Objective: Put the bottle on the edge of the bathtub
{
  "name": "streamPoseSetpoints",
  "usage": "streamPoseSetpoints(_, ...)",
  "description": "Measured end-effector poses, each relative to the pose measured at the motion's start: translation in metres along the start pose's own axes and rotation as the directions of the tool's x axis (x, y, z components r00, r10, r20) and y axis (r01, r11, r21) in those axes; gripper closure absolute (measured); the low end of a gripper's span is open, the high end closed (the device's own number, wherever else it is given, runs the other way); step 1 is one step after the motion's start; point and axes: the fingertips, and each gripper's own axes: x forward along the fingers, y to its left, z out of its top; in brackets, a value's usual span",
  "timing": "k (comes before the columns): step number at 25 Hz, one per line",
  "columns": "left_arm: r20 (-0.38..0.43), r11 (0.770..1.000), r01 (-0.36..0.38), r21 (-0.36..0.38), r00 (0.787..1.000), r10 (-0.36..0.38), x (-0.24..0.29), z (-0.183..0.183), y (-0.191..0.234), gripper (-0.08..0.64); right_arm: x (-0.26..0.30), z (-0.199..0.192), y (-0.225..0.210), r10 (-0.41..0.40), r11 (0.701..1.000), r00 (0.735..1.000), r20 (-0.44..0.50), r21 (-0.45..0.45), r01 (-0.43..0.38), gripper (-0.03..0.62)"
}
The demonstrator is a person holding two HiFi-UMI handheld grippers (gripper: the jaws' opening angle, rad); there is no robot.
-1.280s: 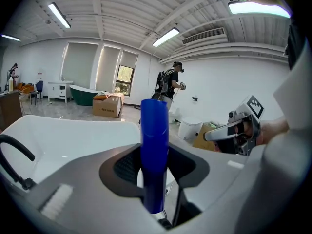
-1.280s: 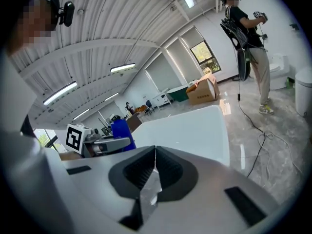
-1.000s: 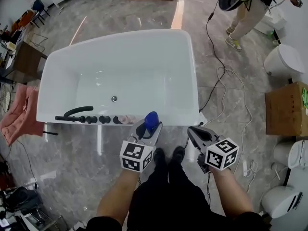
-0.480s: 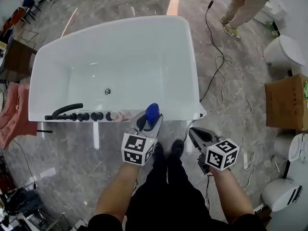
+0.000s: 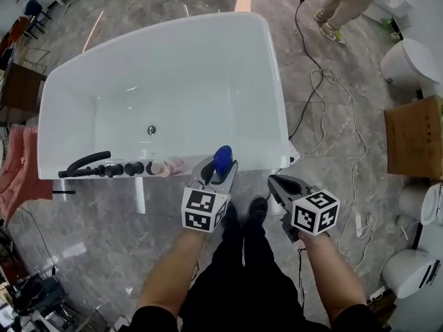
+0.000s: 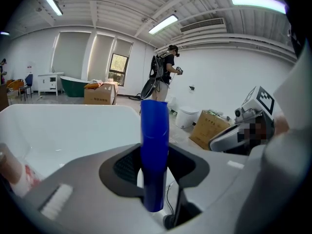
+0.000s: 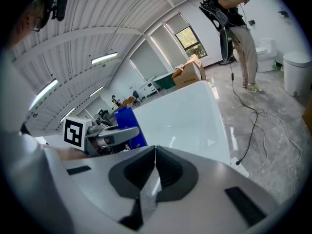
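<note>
A blue bottle (image 5: 222, 161) stands upright between the jaws of my left gripper (image 5: 215, 172), which is shut on it; in the left gripper view the blue bottle (image 6: 154, 150) fills the gap between the jaws. It hangs just in front of the near rim of the white bathtub (image 5: 228, 175). My right gripper (image 5: 277, 184) is shut with nothing in it, to the right of the left one, over the floor near the tub's corner. The right gripper view shows the blue bottle (image 7: 127, 123) and the bathtub (image 7: 190, 116) beyond.
A black faucet set (image 5: 104, 166) and a pink thing (image 5: 169, 167) sit on the tub's near rim at the left. Cables (image 5: 332, 109) trail on the floor at the right. Toilets (image 5: 408, 64) and a cardboard box (image 5: 414, 137) stand at the right; a person (image 5: 346, 2) stands beyond.
The view has shifted closer over the tub. My left gripper with the bottle has moved slightly forward toward the tub's near rim. The right gripper has stayed beside it.
</note>
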Motion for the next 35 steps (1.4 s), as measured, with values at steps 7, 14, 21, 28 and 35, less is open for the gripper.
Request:
streamPoseSetpoints(7, -0.011, 1.0, 0.015, 0.018, 1.0, -0.015, 0.036, -0.017, 0.009, 0.402, 0.016, -0.018, -0.018, -0.004, 0.999, 1.0, -0.011, 0.042, 0.005, 0.58)
streamPoseSetpoints(14, 0.002, 0.999, 0.008, 0.047, 1.0, -0.009, 0.07, -0.018, 0.015, 0.402, 0.014, -0.032, -0.026, 0.0, 0.998, 1.0, -0.029, 0.059, 0.002, 0.58)
streamPoseSetpoints(21, 0.007, 0.997, -0.056, 0.043, 0.998, 0.056, 0.088, -0.029, 0.029, 0.402, 0.004, -0.036, -0.038, -0.013, 0.998, 0.999, -0.048, 0.057, 0.016, 0.58)
streamPoseSetpoints(28, 0.015, 0.995, -0.05, 0.087, 0.999, 0.049, 0.09, -0.034, 0.024, 0.399, -0.005, -0.033, -0.053, -0.045, 0.996, 0.998, -0.048, 0.069, 0.049, 0.58)
streamPoseSetpoints(35, 0.003, 0.991, -0.049, 0.121, 0.999, 0.049, 0.082, -0.042, 0.018, 0.398, -0.001, -0.034, -0.05, -0.034, 0.996, 0.998, -0.052, 0.078, 0.038, 0.58)
